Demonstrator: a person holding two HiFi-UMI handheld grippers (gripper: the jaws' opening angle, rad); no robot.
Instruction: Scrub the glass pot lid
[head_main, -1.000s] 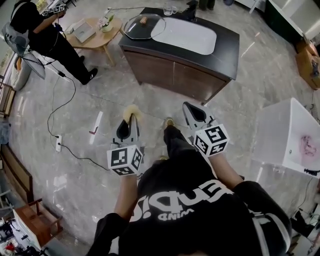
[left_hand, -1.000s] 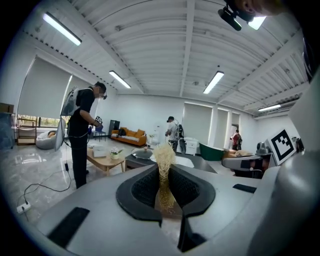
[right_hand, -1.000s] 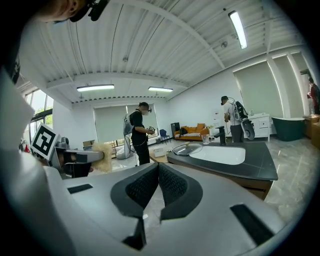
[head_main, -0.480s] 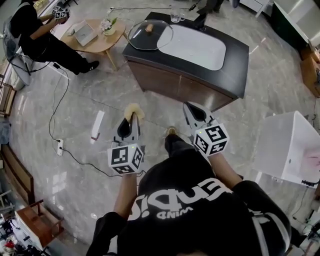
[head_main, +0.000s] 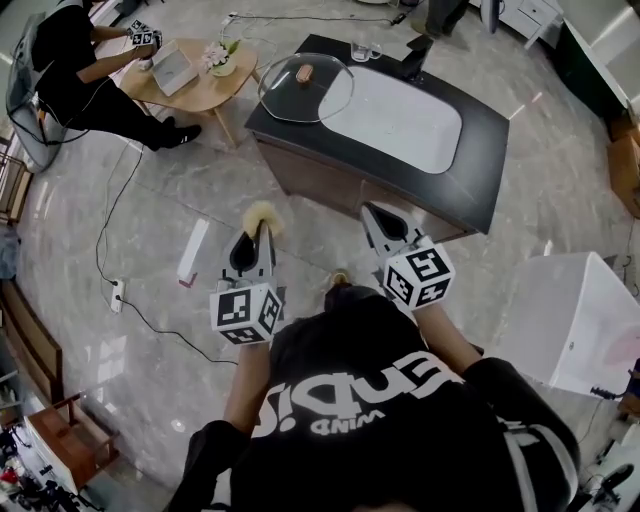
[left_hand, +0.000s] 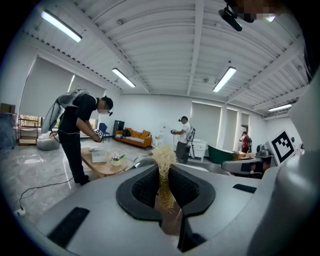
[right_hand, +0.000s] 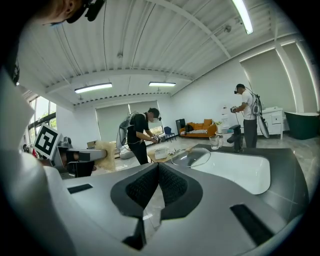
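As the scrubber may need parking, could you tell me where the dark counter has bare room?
The dark countertop is bare at its right end, beyond the white basin, and along the front strip. The left end is filled by the round glass pot lid; the clear glass cup and black tap crowd the back edge.

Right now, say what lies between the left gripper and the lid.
Head view: bare floor and the cabinet front; the lid sits on it.

2 grippers, left (head_main: 257, 233) and right (head_main: 372, 212); 1 glass lid (head_main: 305, 95); 1 scrubber (head_main: 260, 215); 1 sink (head_main: 405, 120); 1 tumbler (head_main: 360, 51)
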